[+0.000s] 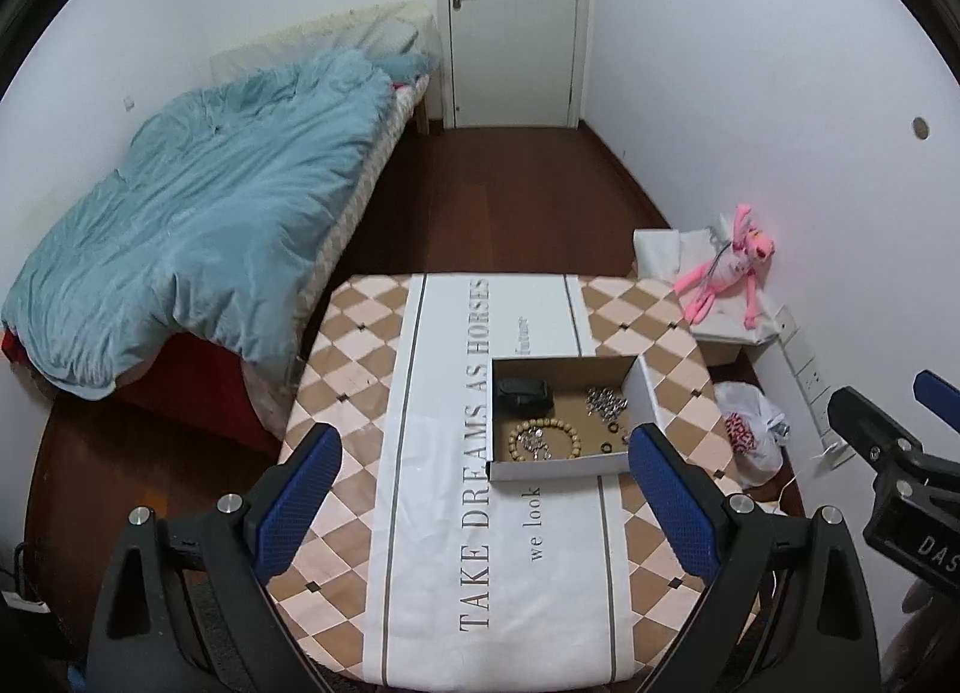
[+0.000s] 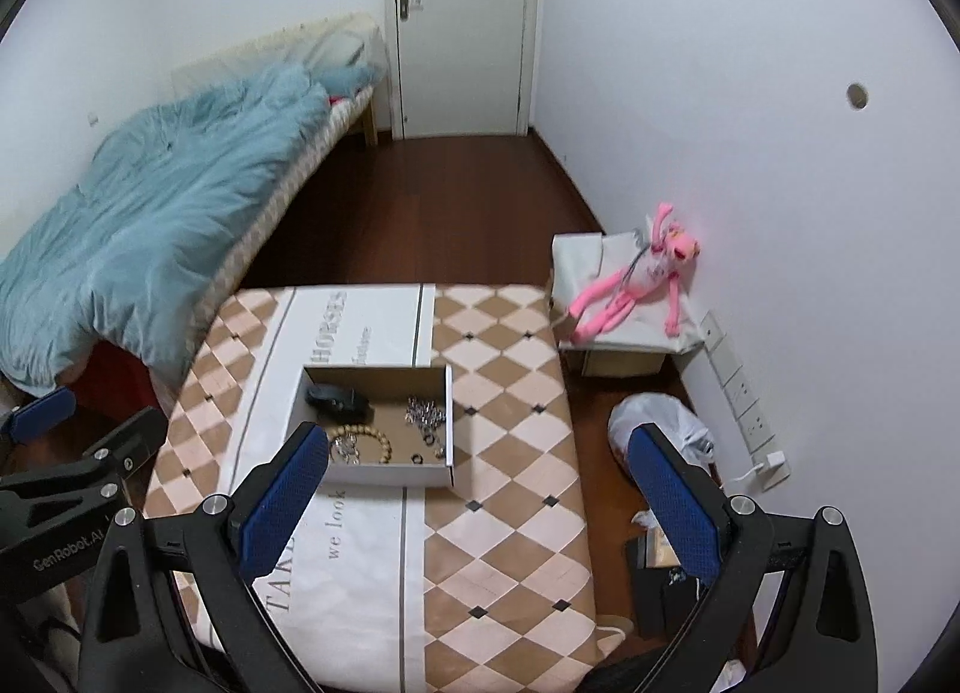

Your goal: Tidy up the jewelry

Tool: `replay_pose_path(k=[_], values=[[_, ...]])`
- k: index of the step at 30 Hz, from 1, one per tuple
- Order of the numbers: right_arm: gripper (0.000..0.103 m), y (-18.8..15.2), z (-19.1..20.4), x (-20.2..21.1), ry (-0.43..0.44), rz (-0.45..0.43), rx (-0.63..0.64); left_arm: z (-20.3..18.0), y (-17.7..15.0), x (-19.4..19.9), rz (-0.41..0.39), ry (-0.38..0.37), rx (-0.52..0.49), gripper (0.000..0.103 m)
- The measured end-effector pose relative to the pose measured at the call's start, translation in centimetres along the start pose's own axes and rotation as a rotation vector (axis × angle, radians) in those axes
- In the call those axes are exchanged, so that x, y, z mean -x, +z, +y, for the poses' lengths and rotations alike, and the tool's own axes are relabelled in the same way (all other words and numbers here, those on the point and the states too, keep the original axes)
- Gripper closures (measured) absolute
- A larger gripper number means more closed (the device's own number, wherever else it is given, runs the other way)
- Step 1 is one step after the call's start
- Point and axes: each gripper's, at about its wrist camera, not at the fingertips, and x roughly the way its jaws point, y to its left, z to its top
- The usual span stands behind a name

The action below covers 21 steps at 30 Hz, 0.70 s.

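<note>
A shallow white cardboard box (image 1: pixel 558 468) (image 2: pixel 393 474) stands on the table. Inside lie a wooden bead bracelet (image 1: pixel 561 432) (image 2: pixel 378 438) around a small silver piece (image 1: pixel 531 442) (image 2: pixel 345 449), a black pouch (image 1: pixel 525 393) (image 2: pixel 336 401), a silver chain heap (image 1: pixel 605 402) (image 2: pixel 427 412) and dark rings (image 1: pixel 607 447) (image 2: pixel 418 459). My left gripper (image 1: pixel 483 504) is open and empty, held above the table just short of the box. My right gripper (image 2: pixel 480 498) is open and empty, above the table's right side, to the right of the box.
The table (image 1: pixel 360 393) (image 2: pixel 510 423) has a checkered cloth with a white lettered runner. A bed with a blue duvet (image 1: pixel 198 213) stands to the left. A pink plush toy (image 2: pixel 636 285) on a white box, a plastic bag (image 2: pixel 660 429) and wall sockets (image 2: pixel 744 393) are on the right.
</note>
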Motion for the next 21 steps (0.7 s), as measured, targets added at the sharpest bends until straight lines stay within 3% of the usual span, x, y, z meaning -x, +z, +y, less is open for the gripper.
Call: replay_pose_path(k=[10, 21], values=[[0.000, 0.0, -0.2, 3.1, 0.006, -0.022, -0.005, 0.3, 0.0, 3.0, -0.031, 0.005, 0.001, 0.005], [0.000, 0.6, -0.5, 1.5, 0.004, 0.018, -0.009, -0.2, 0.7, 1.3, 0.033, -0.003, 0.006, 0.005]])
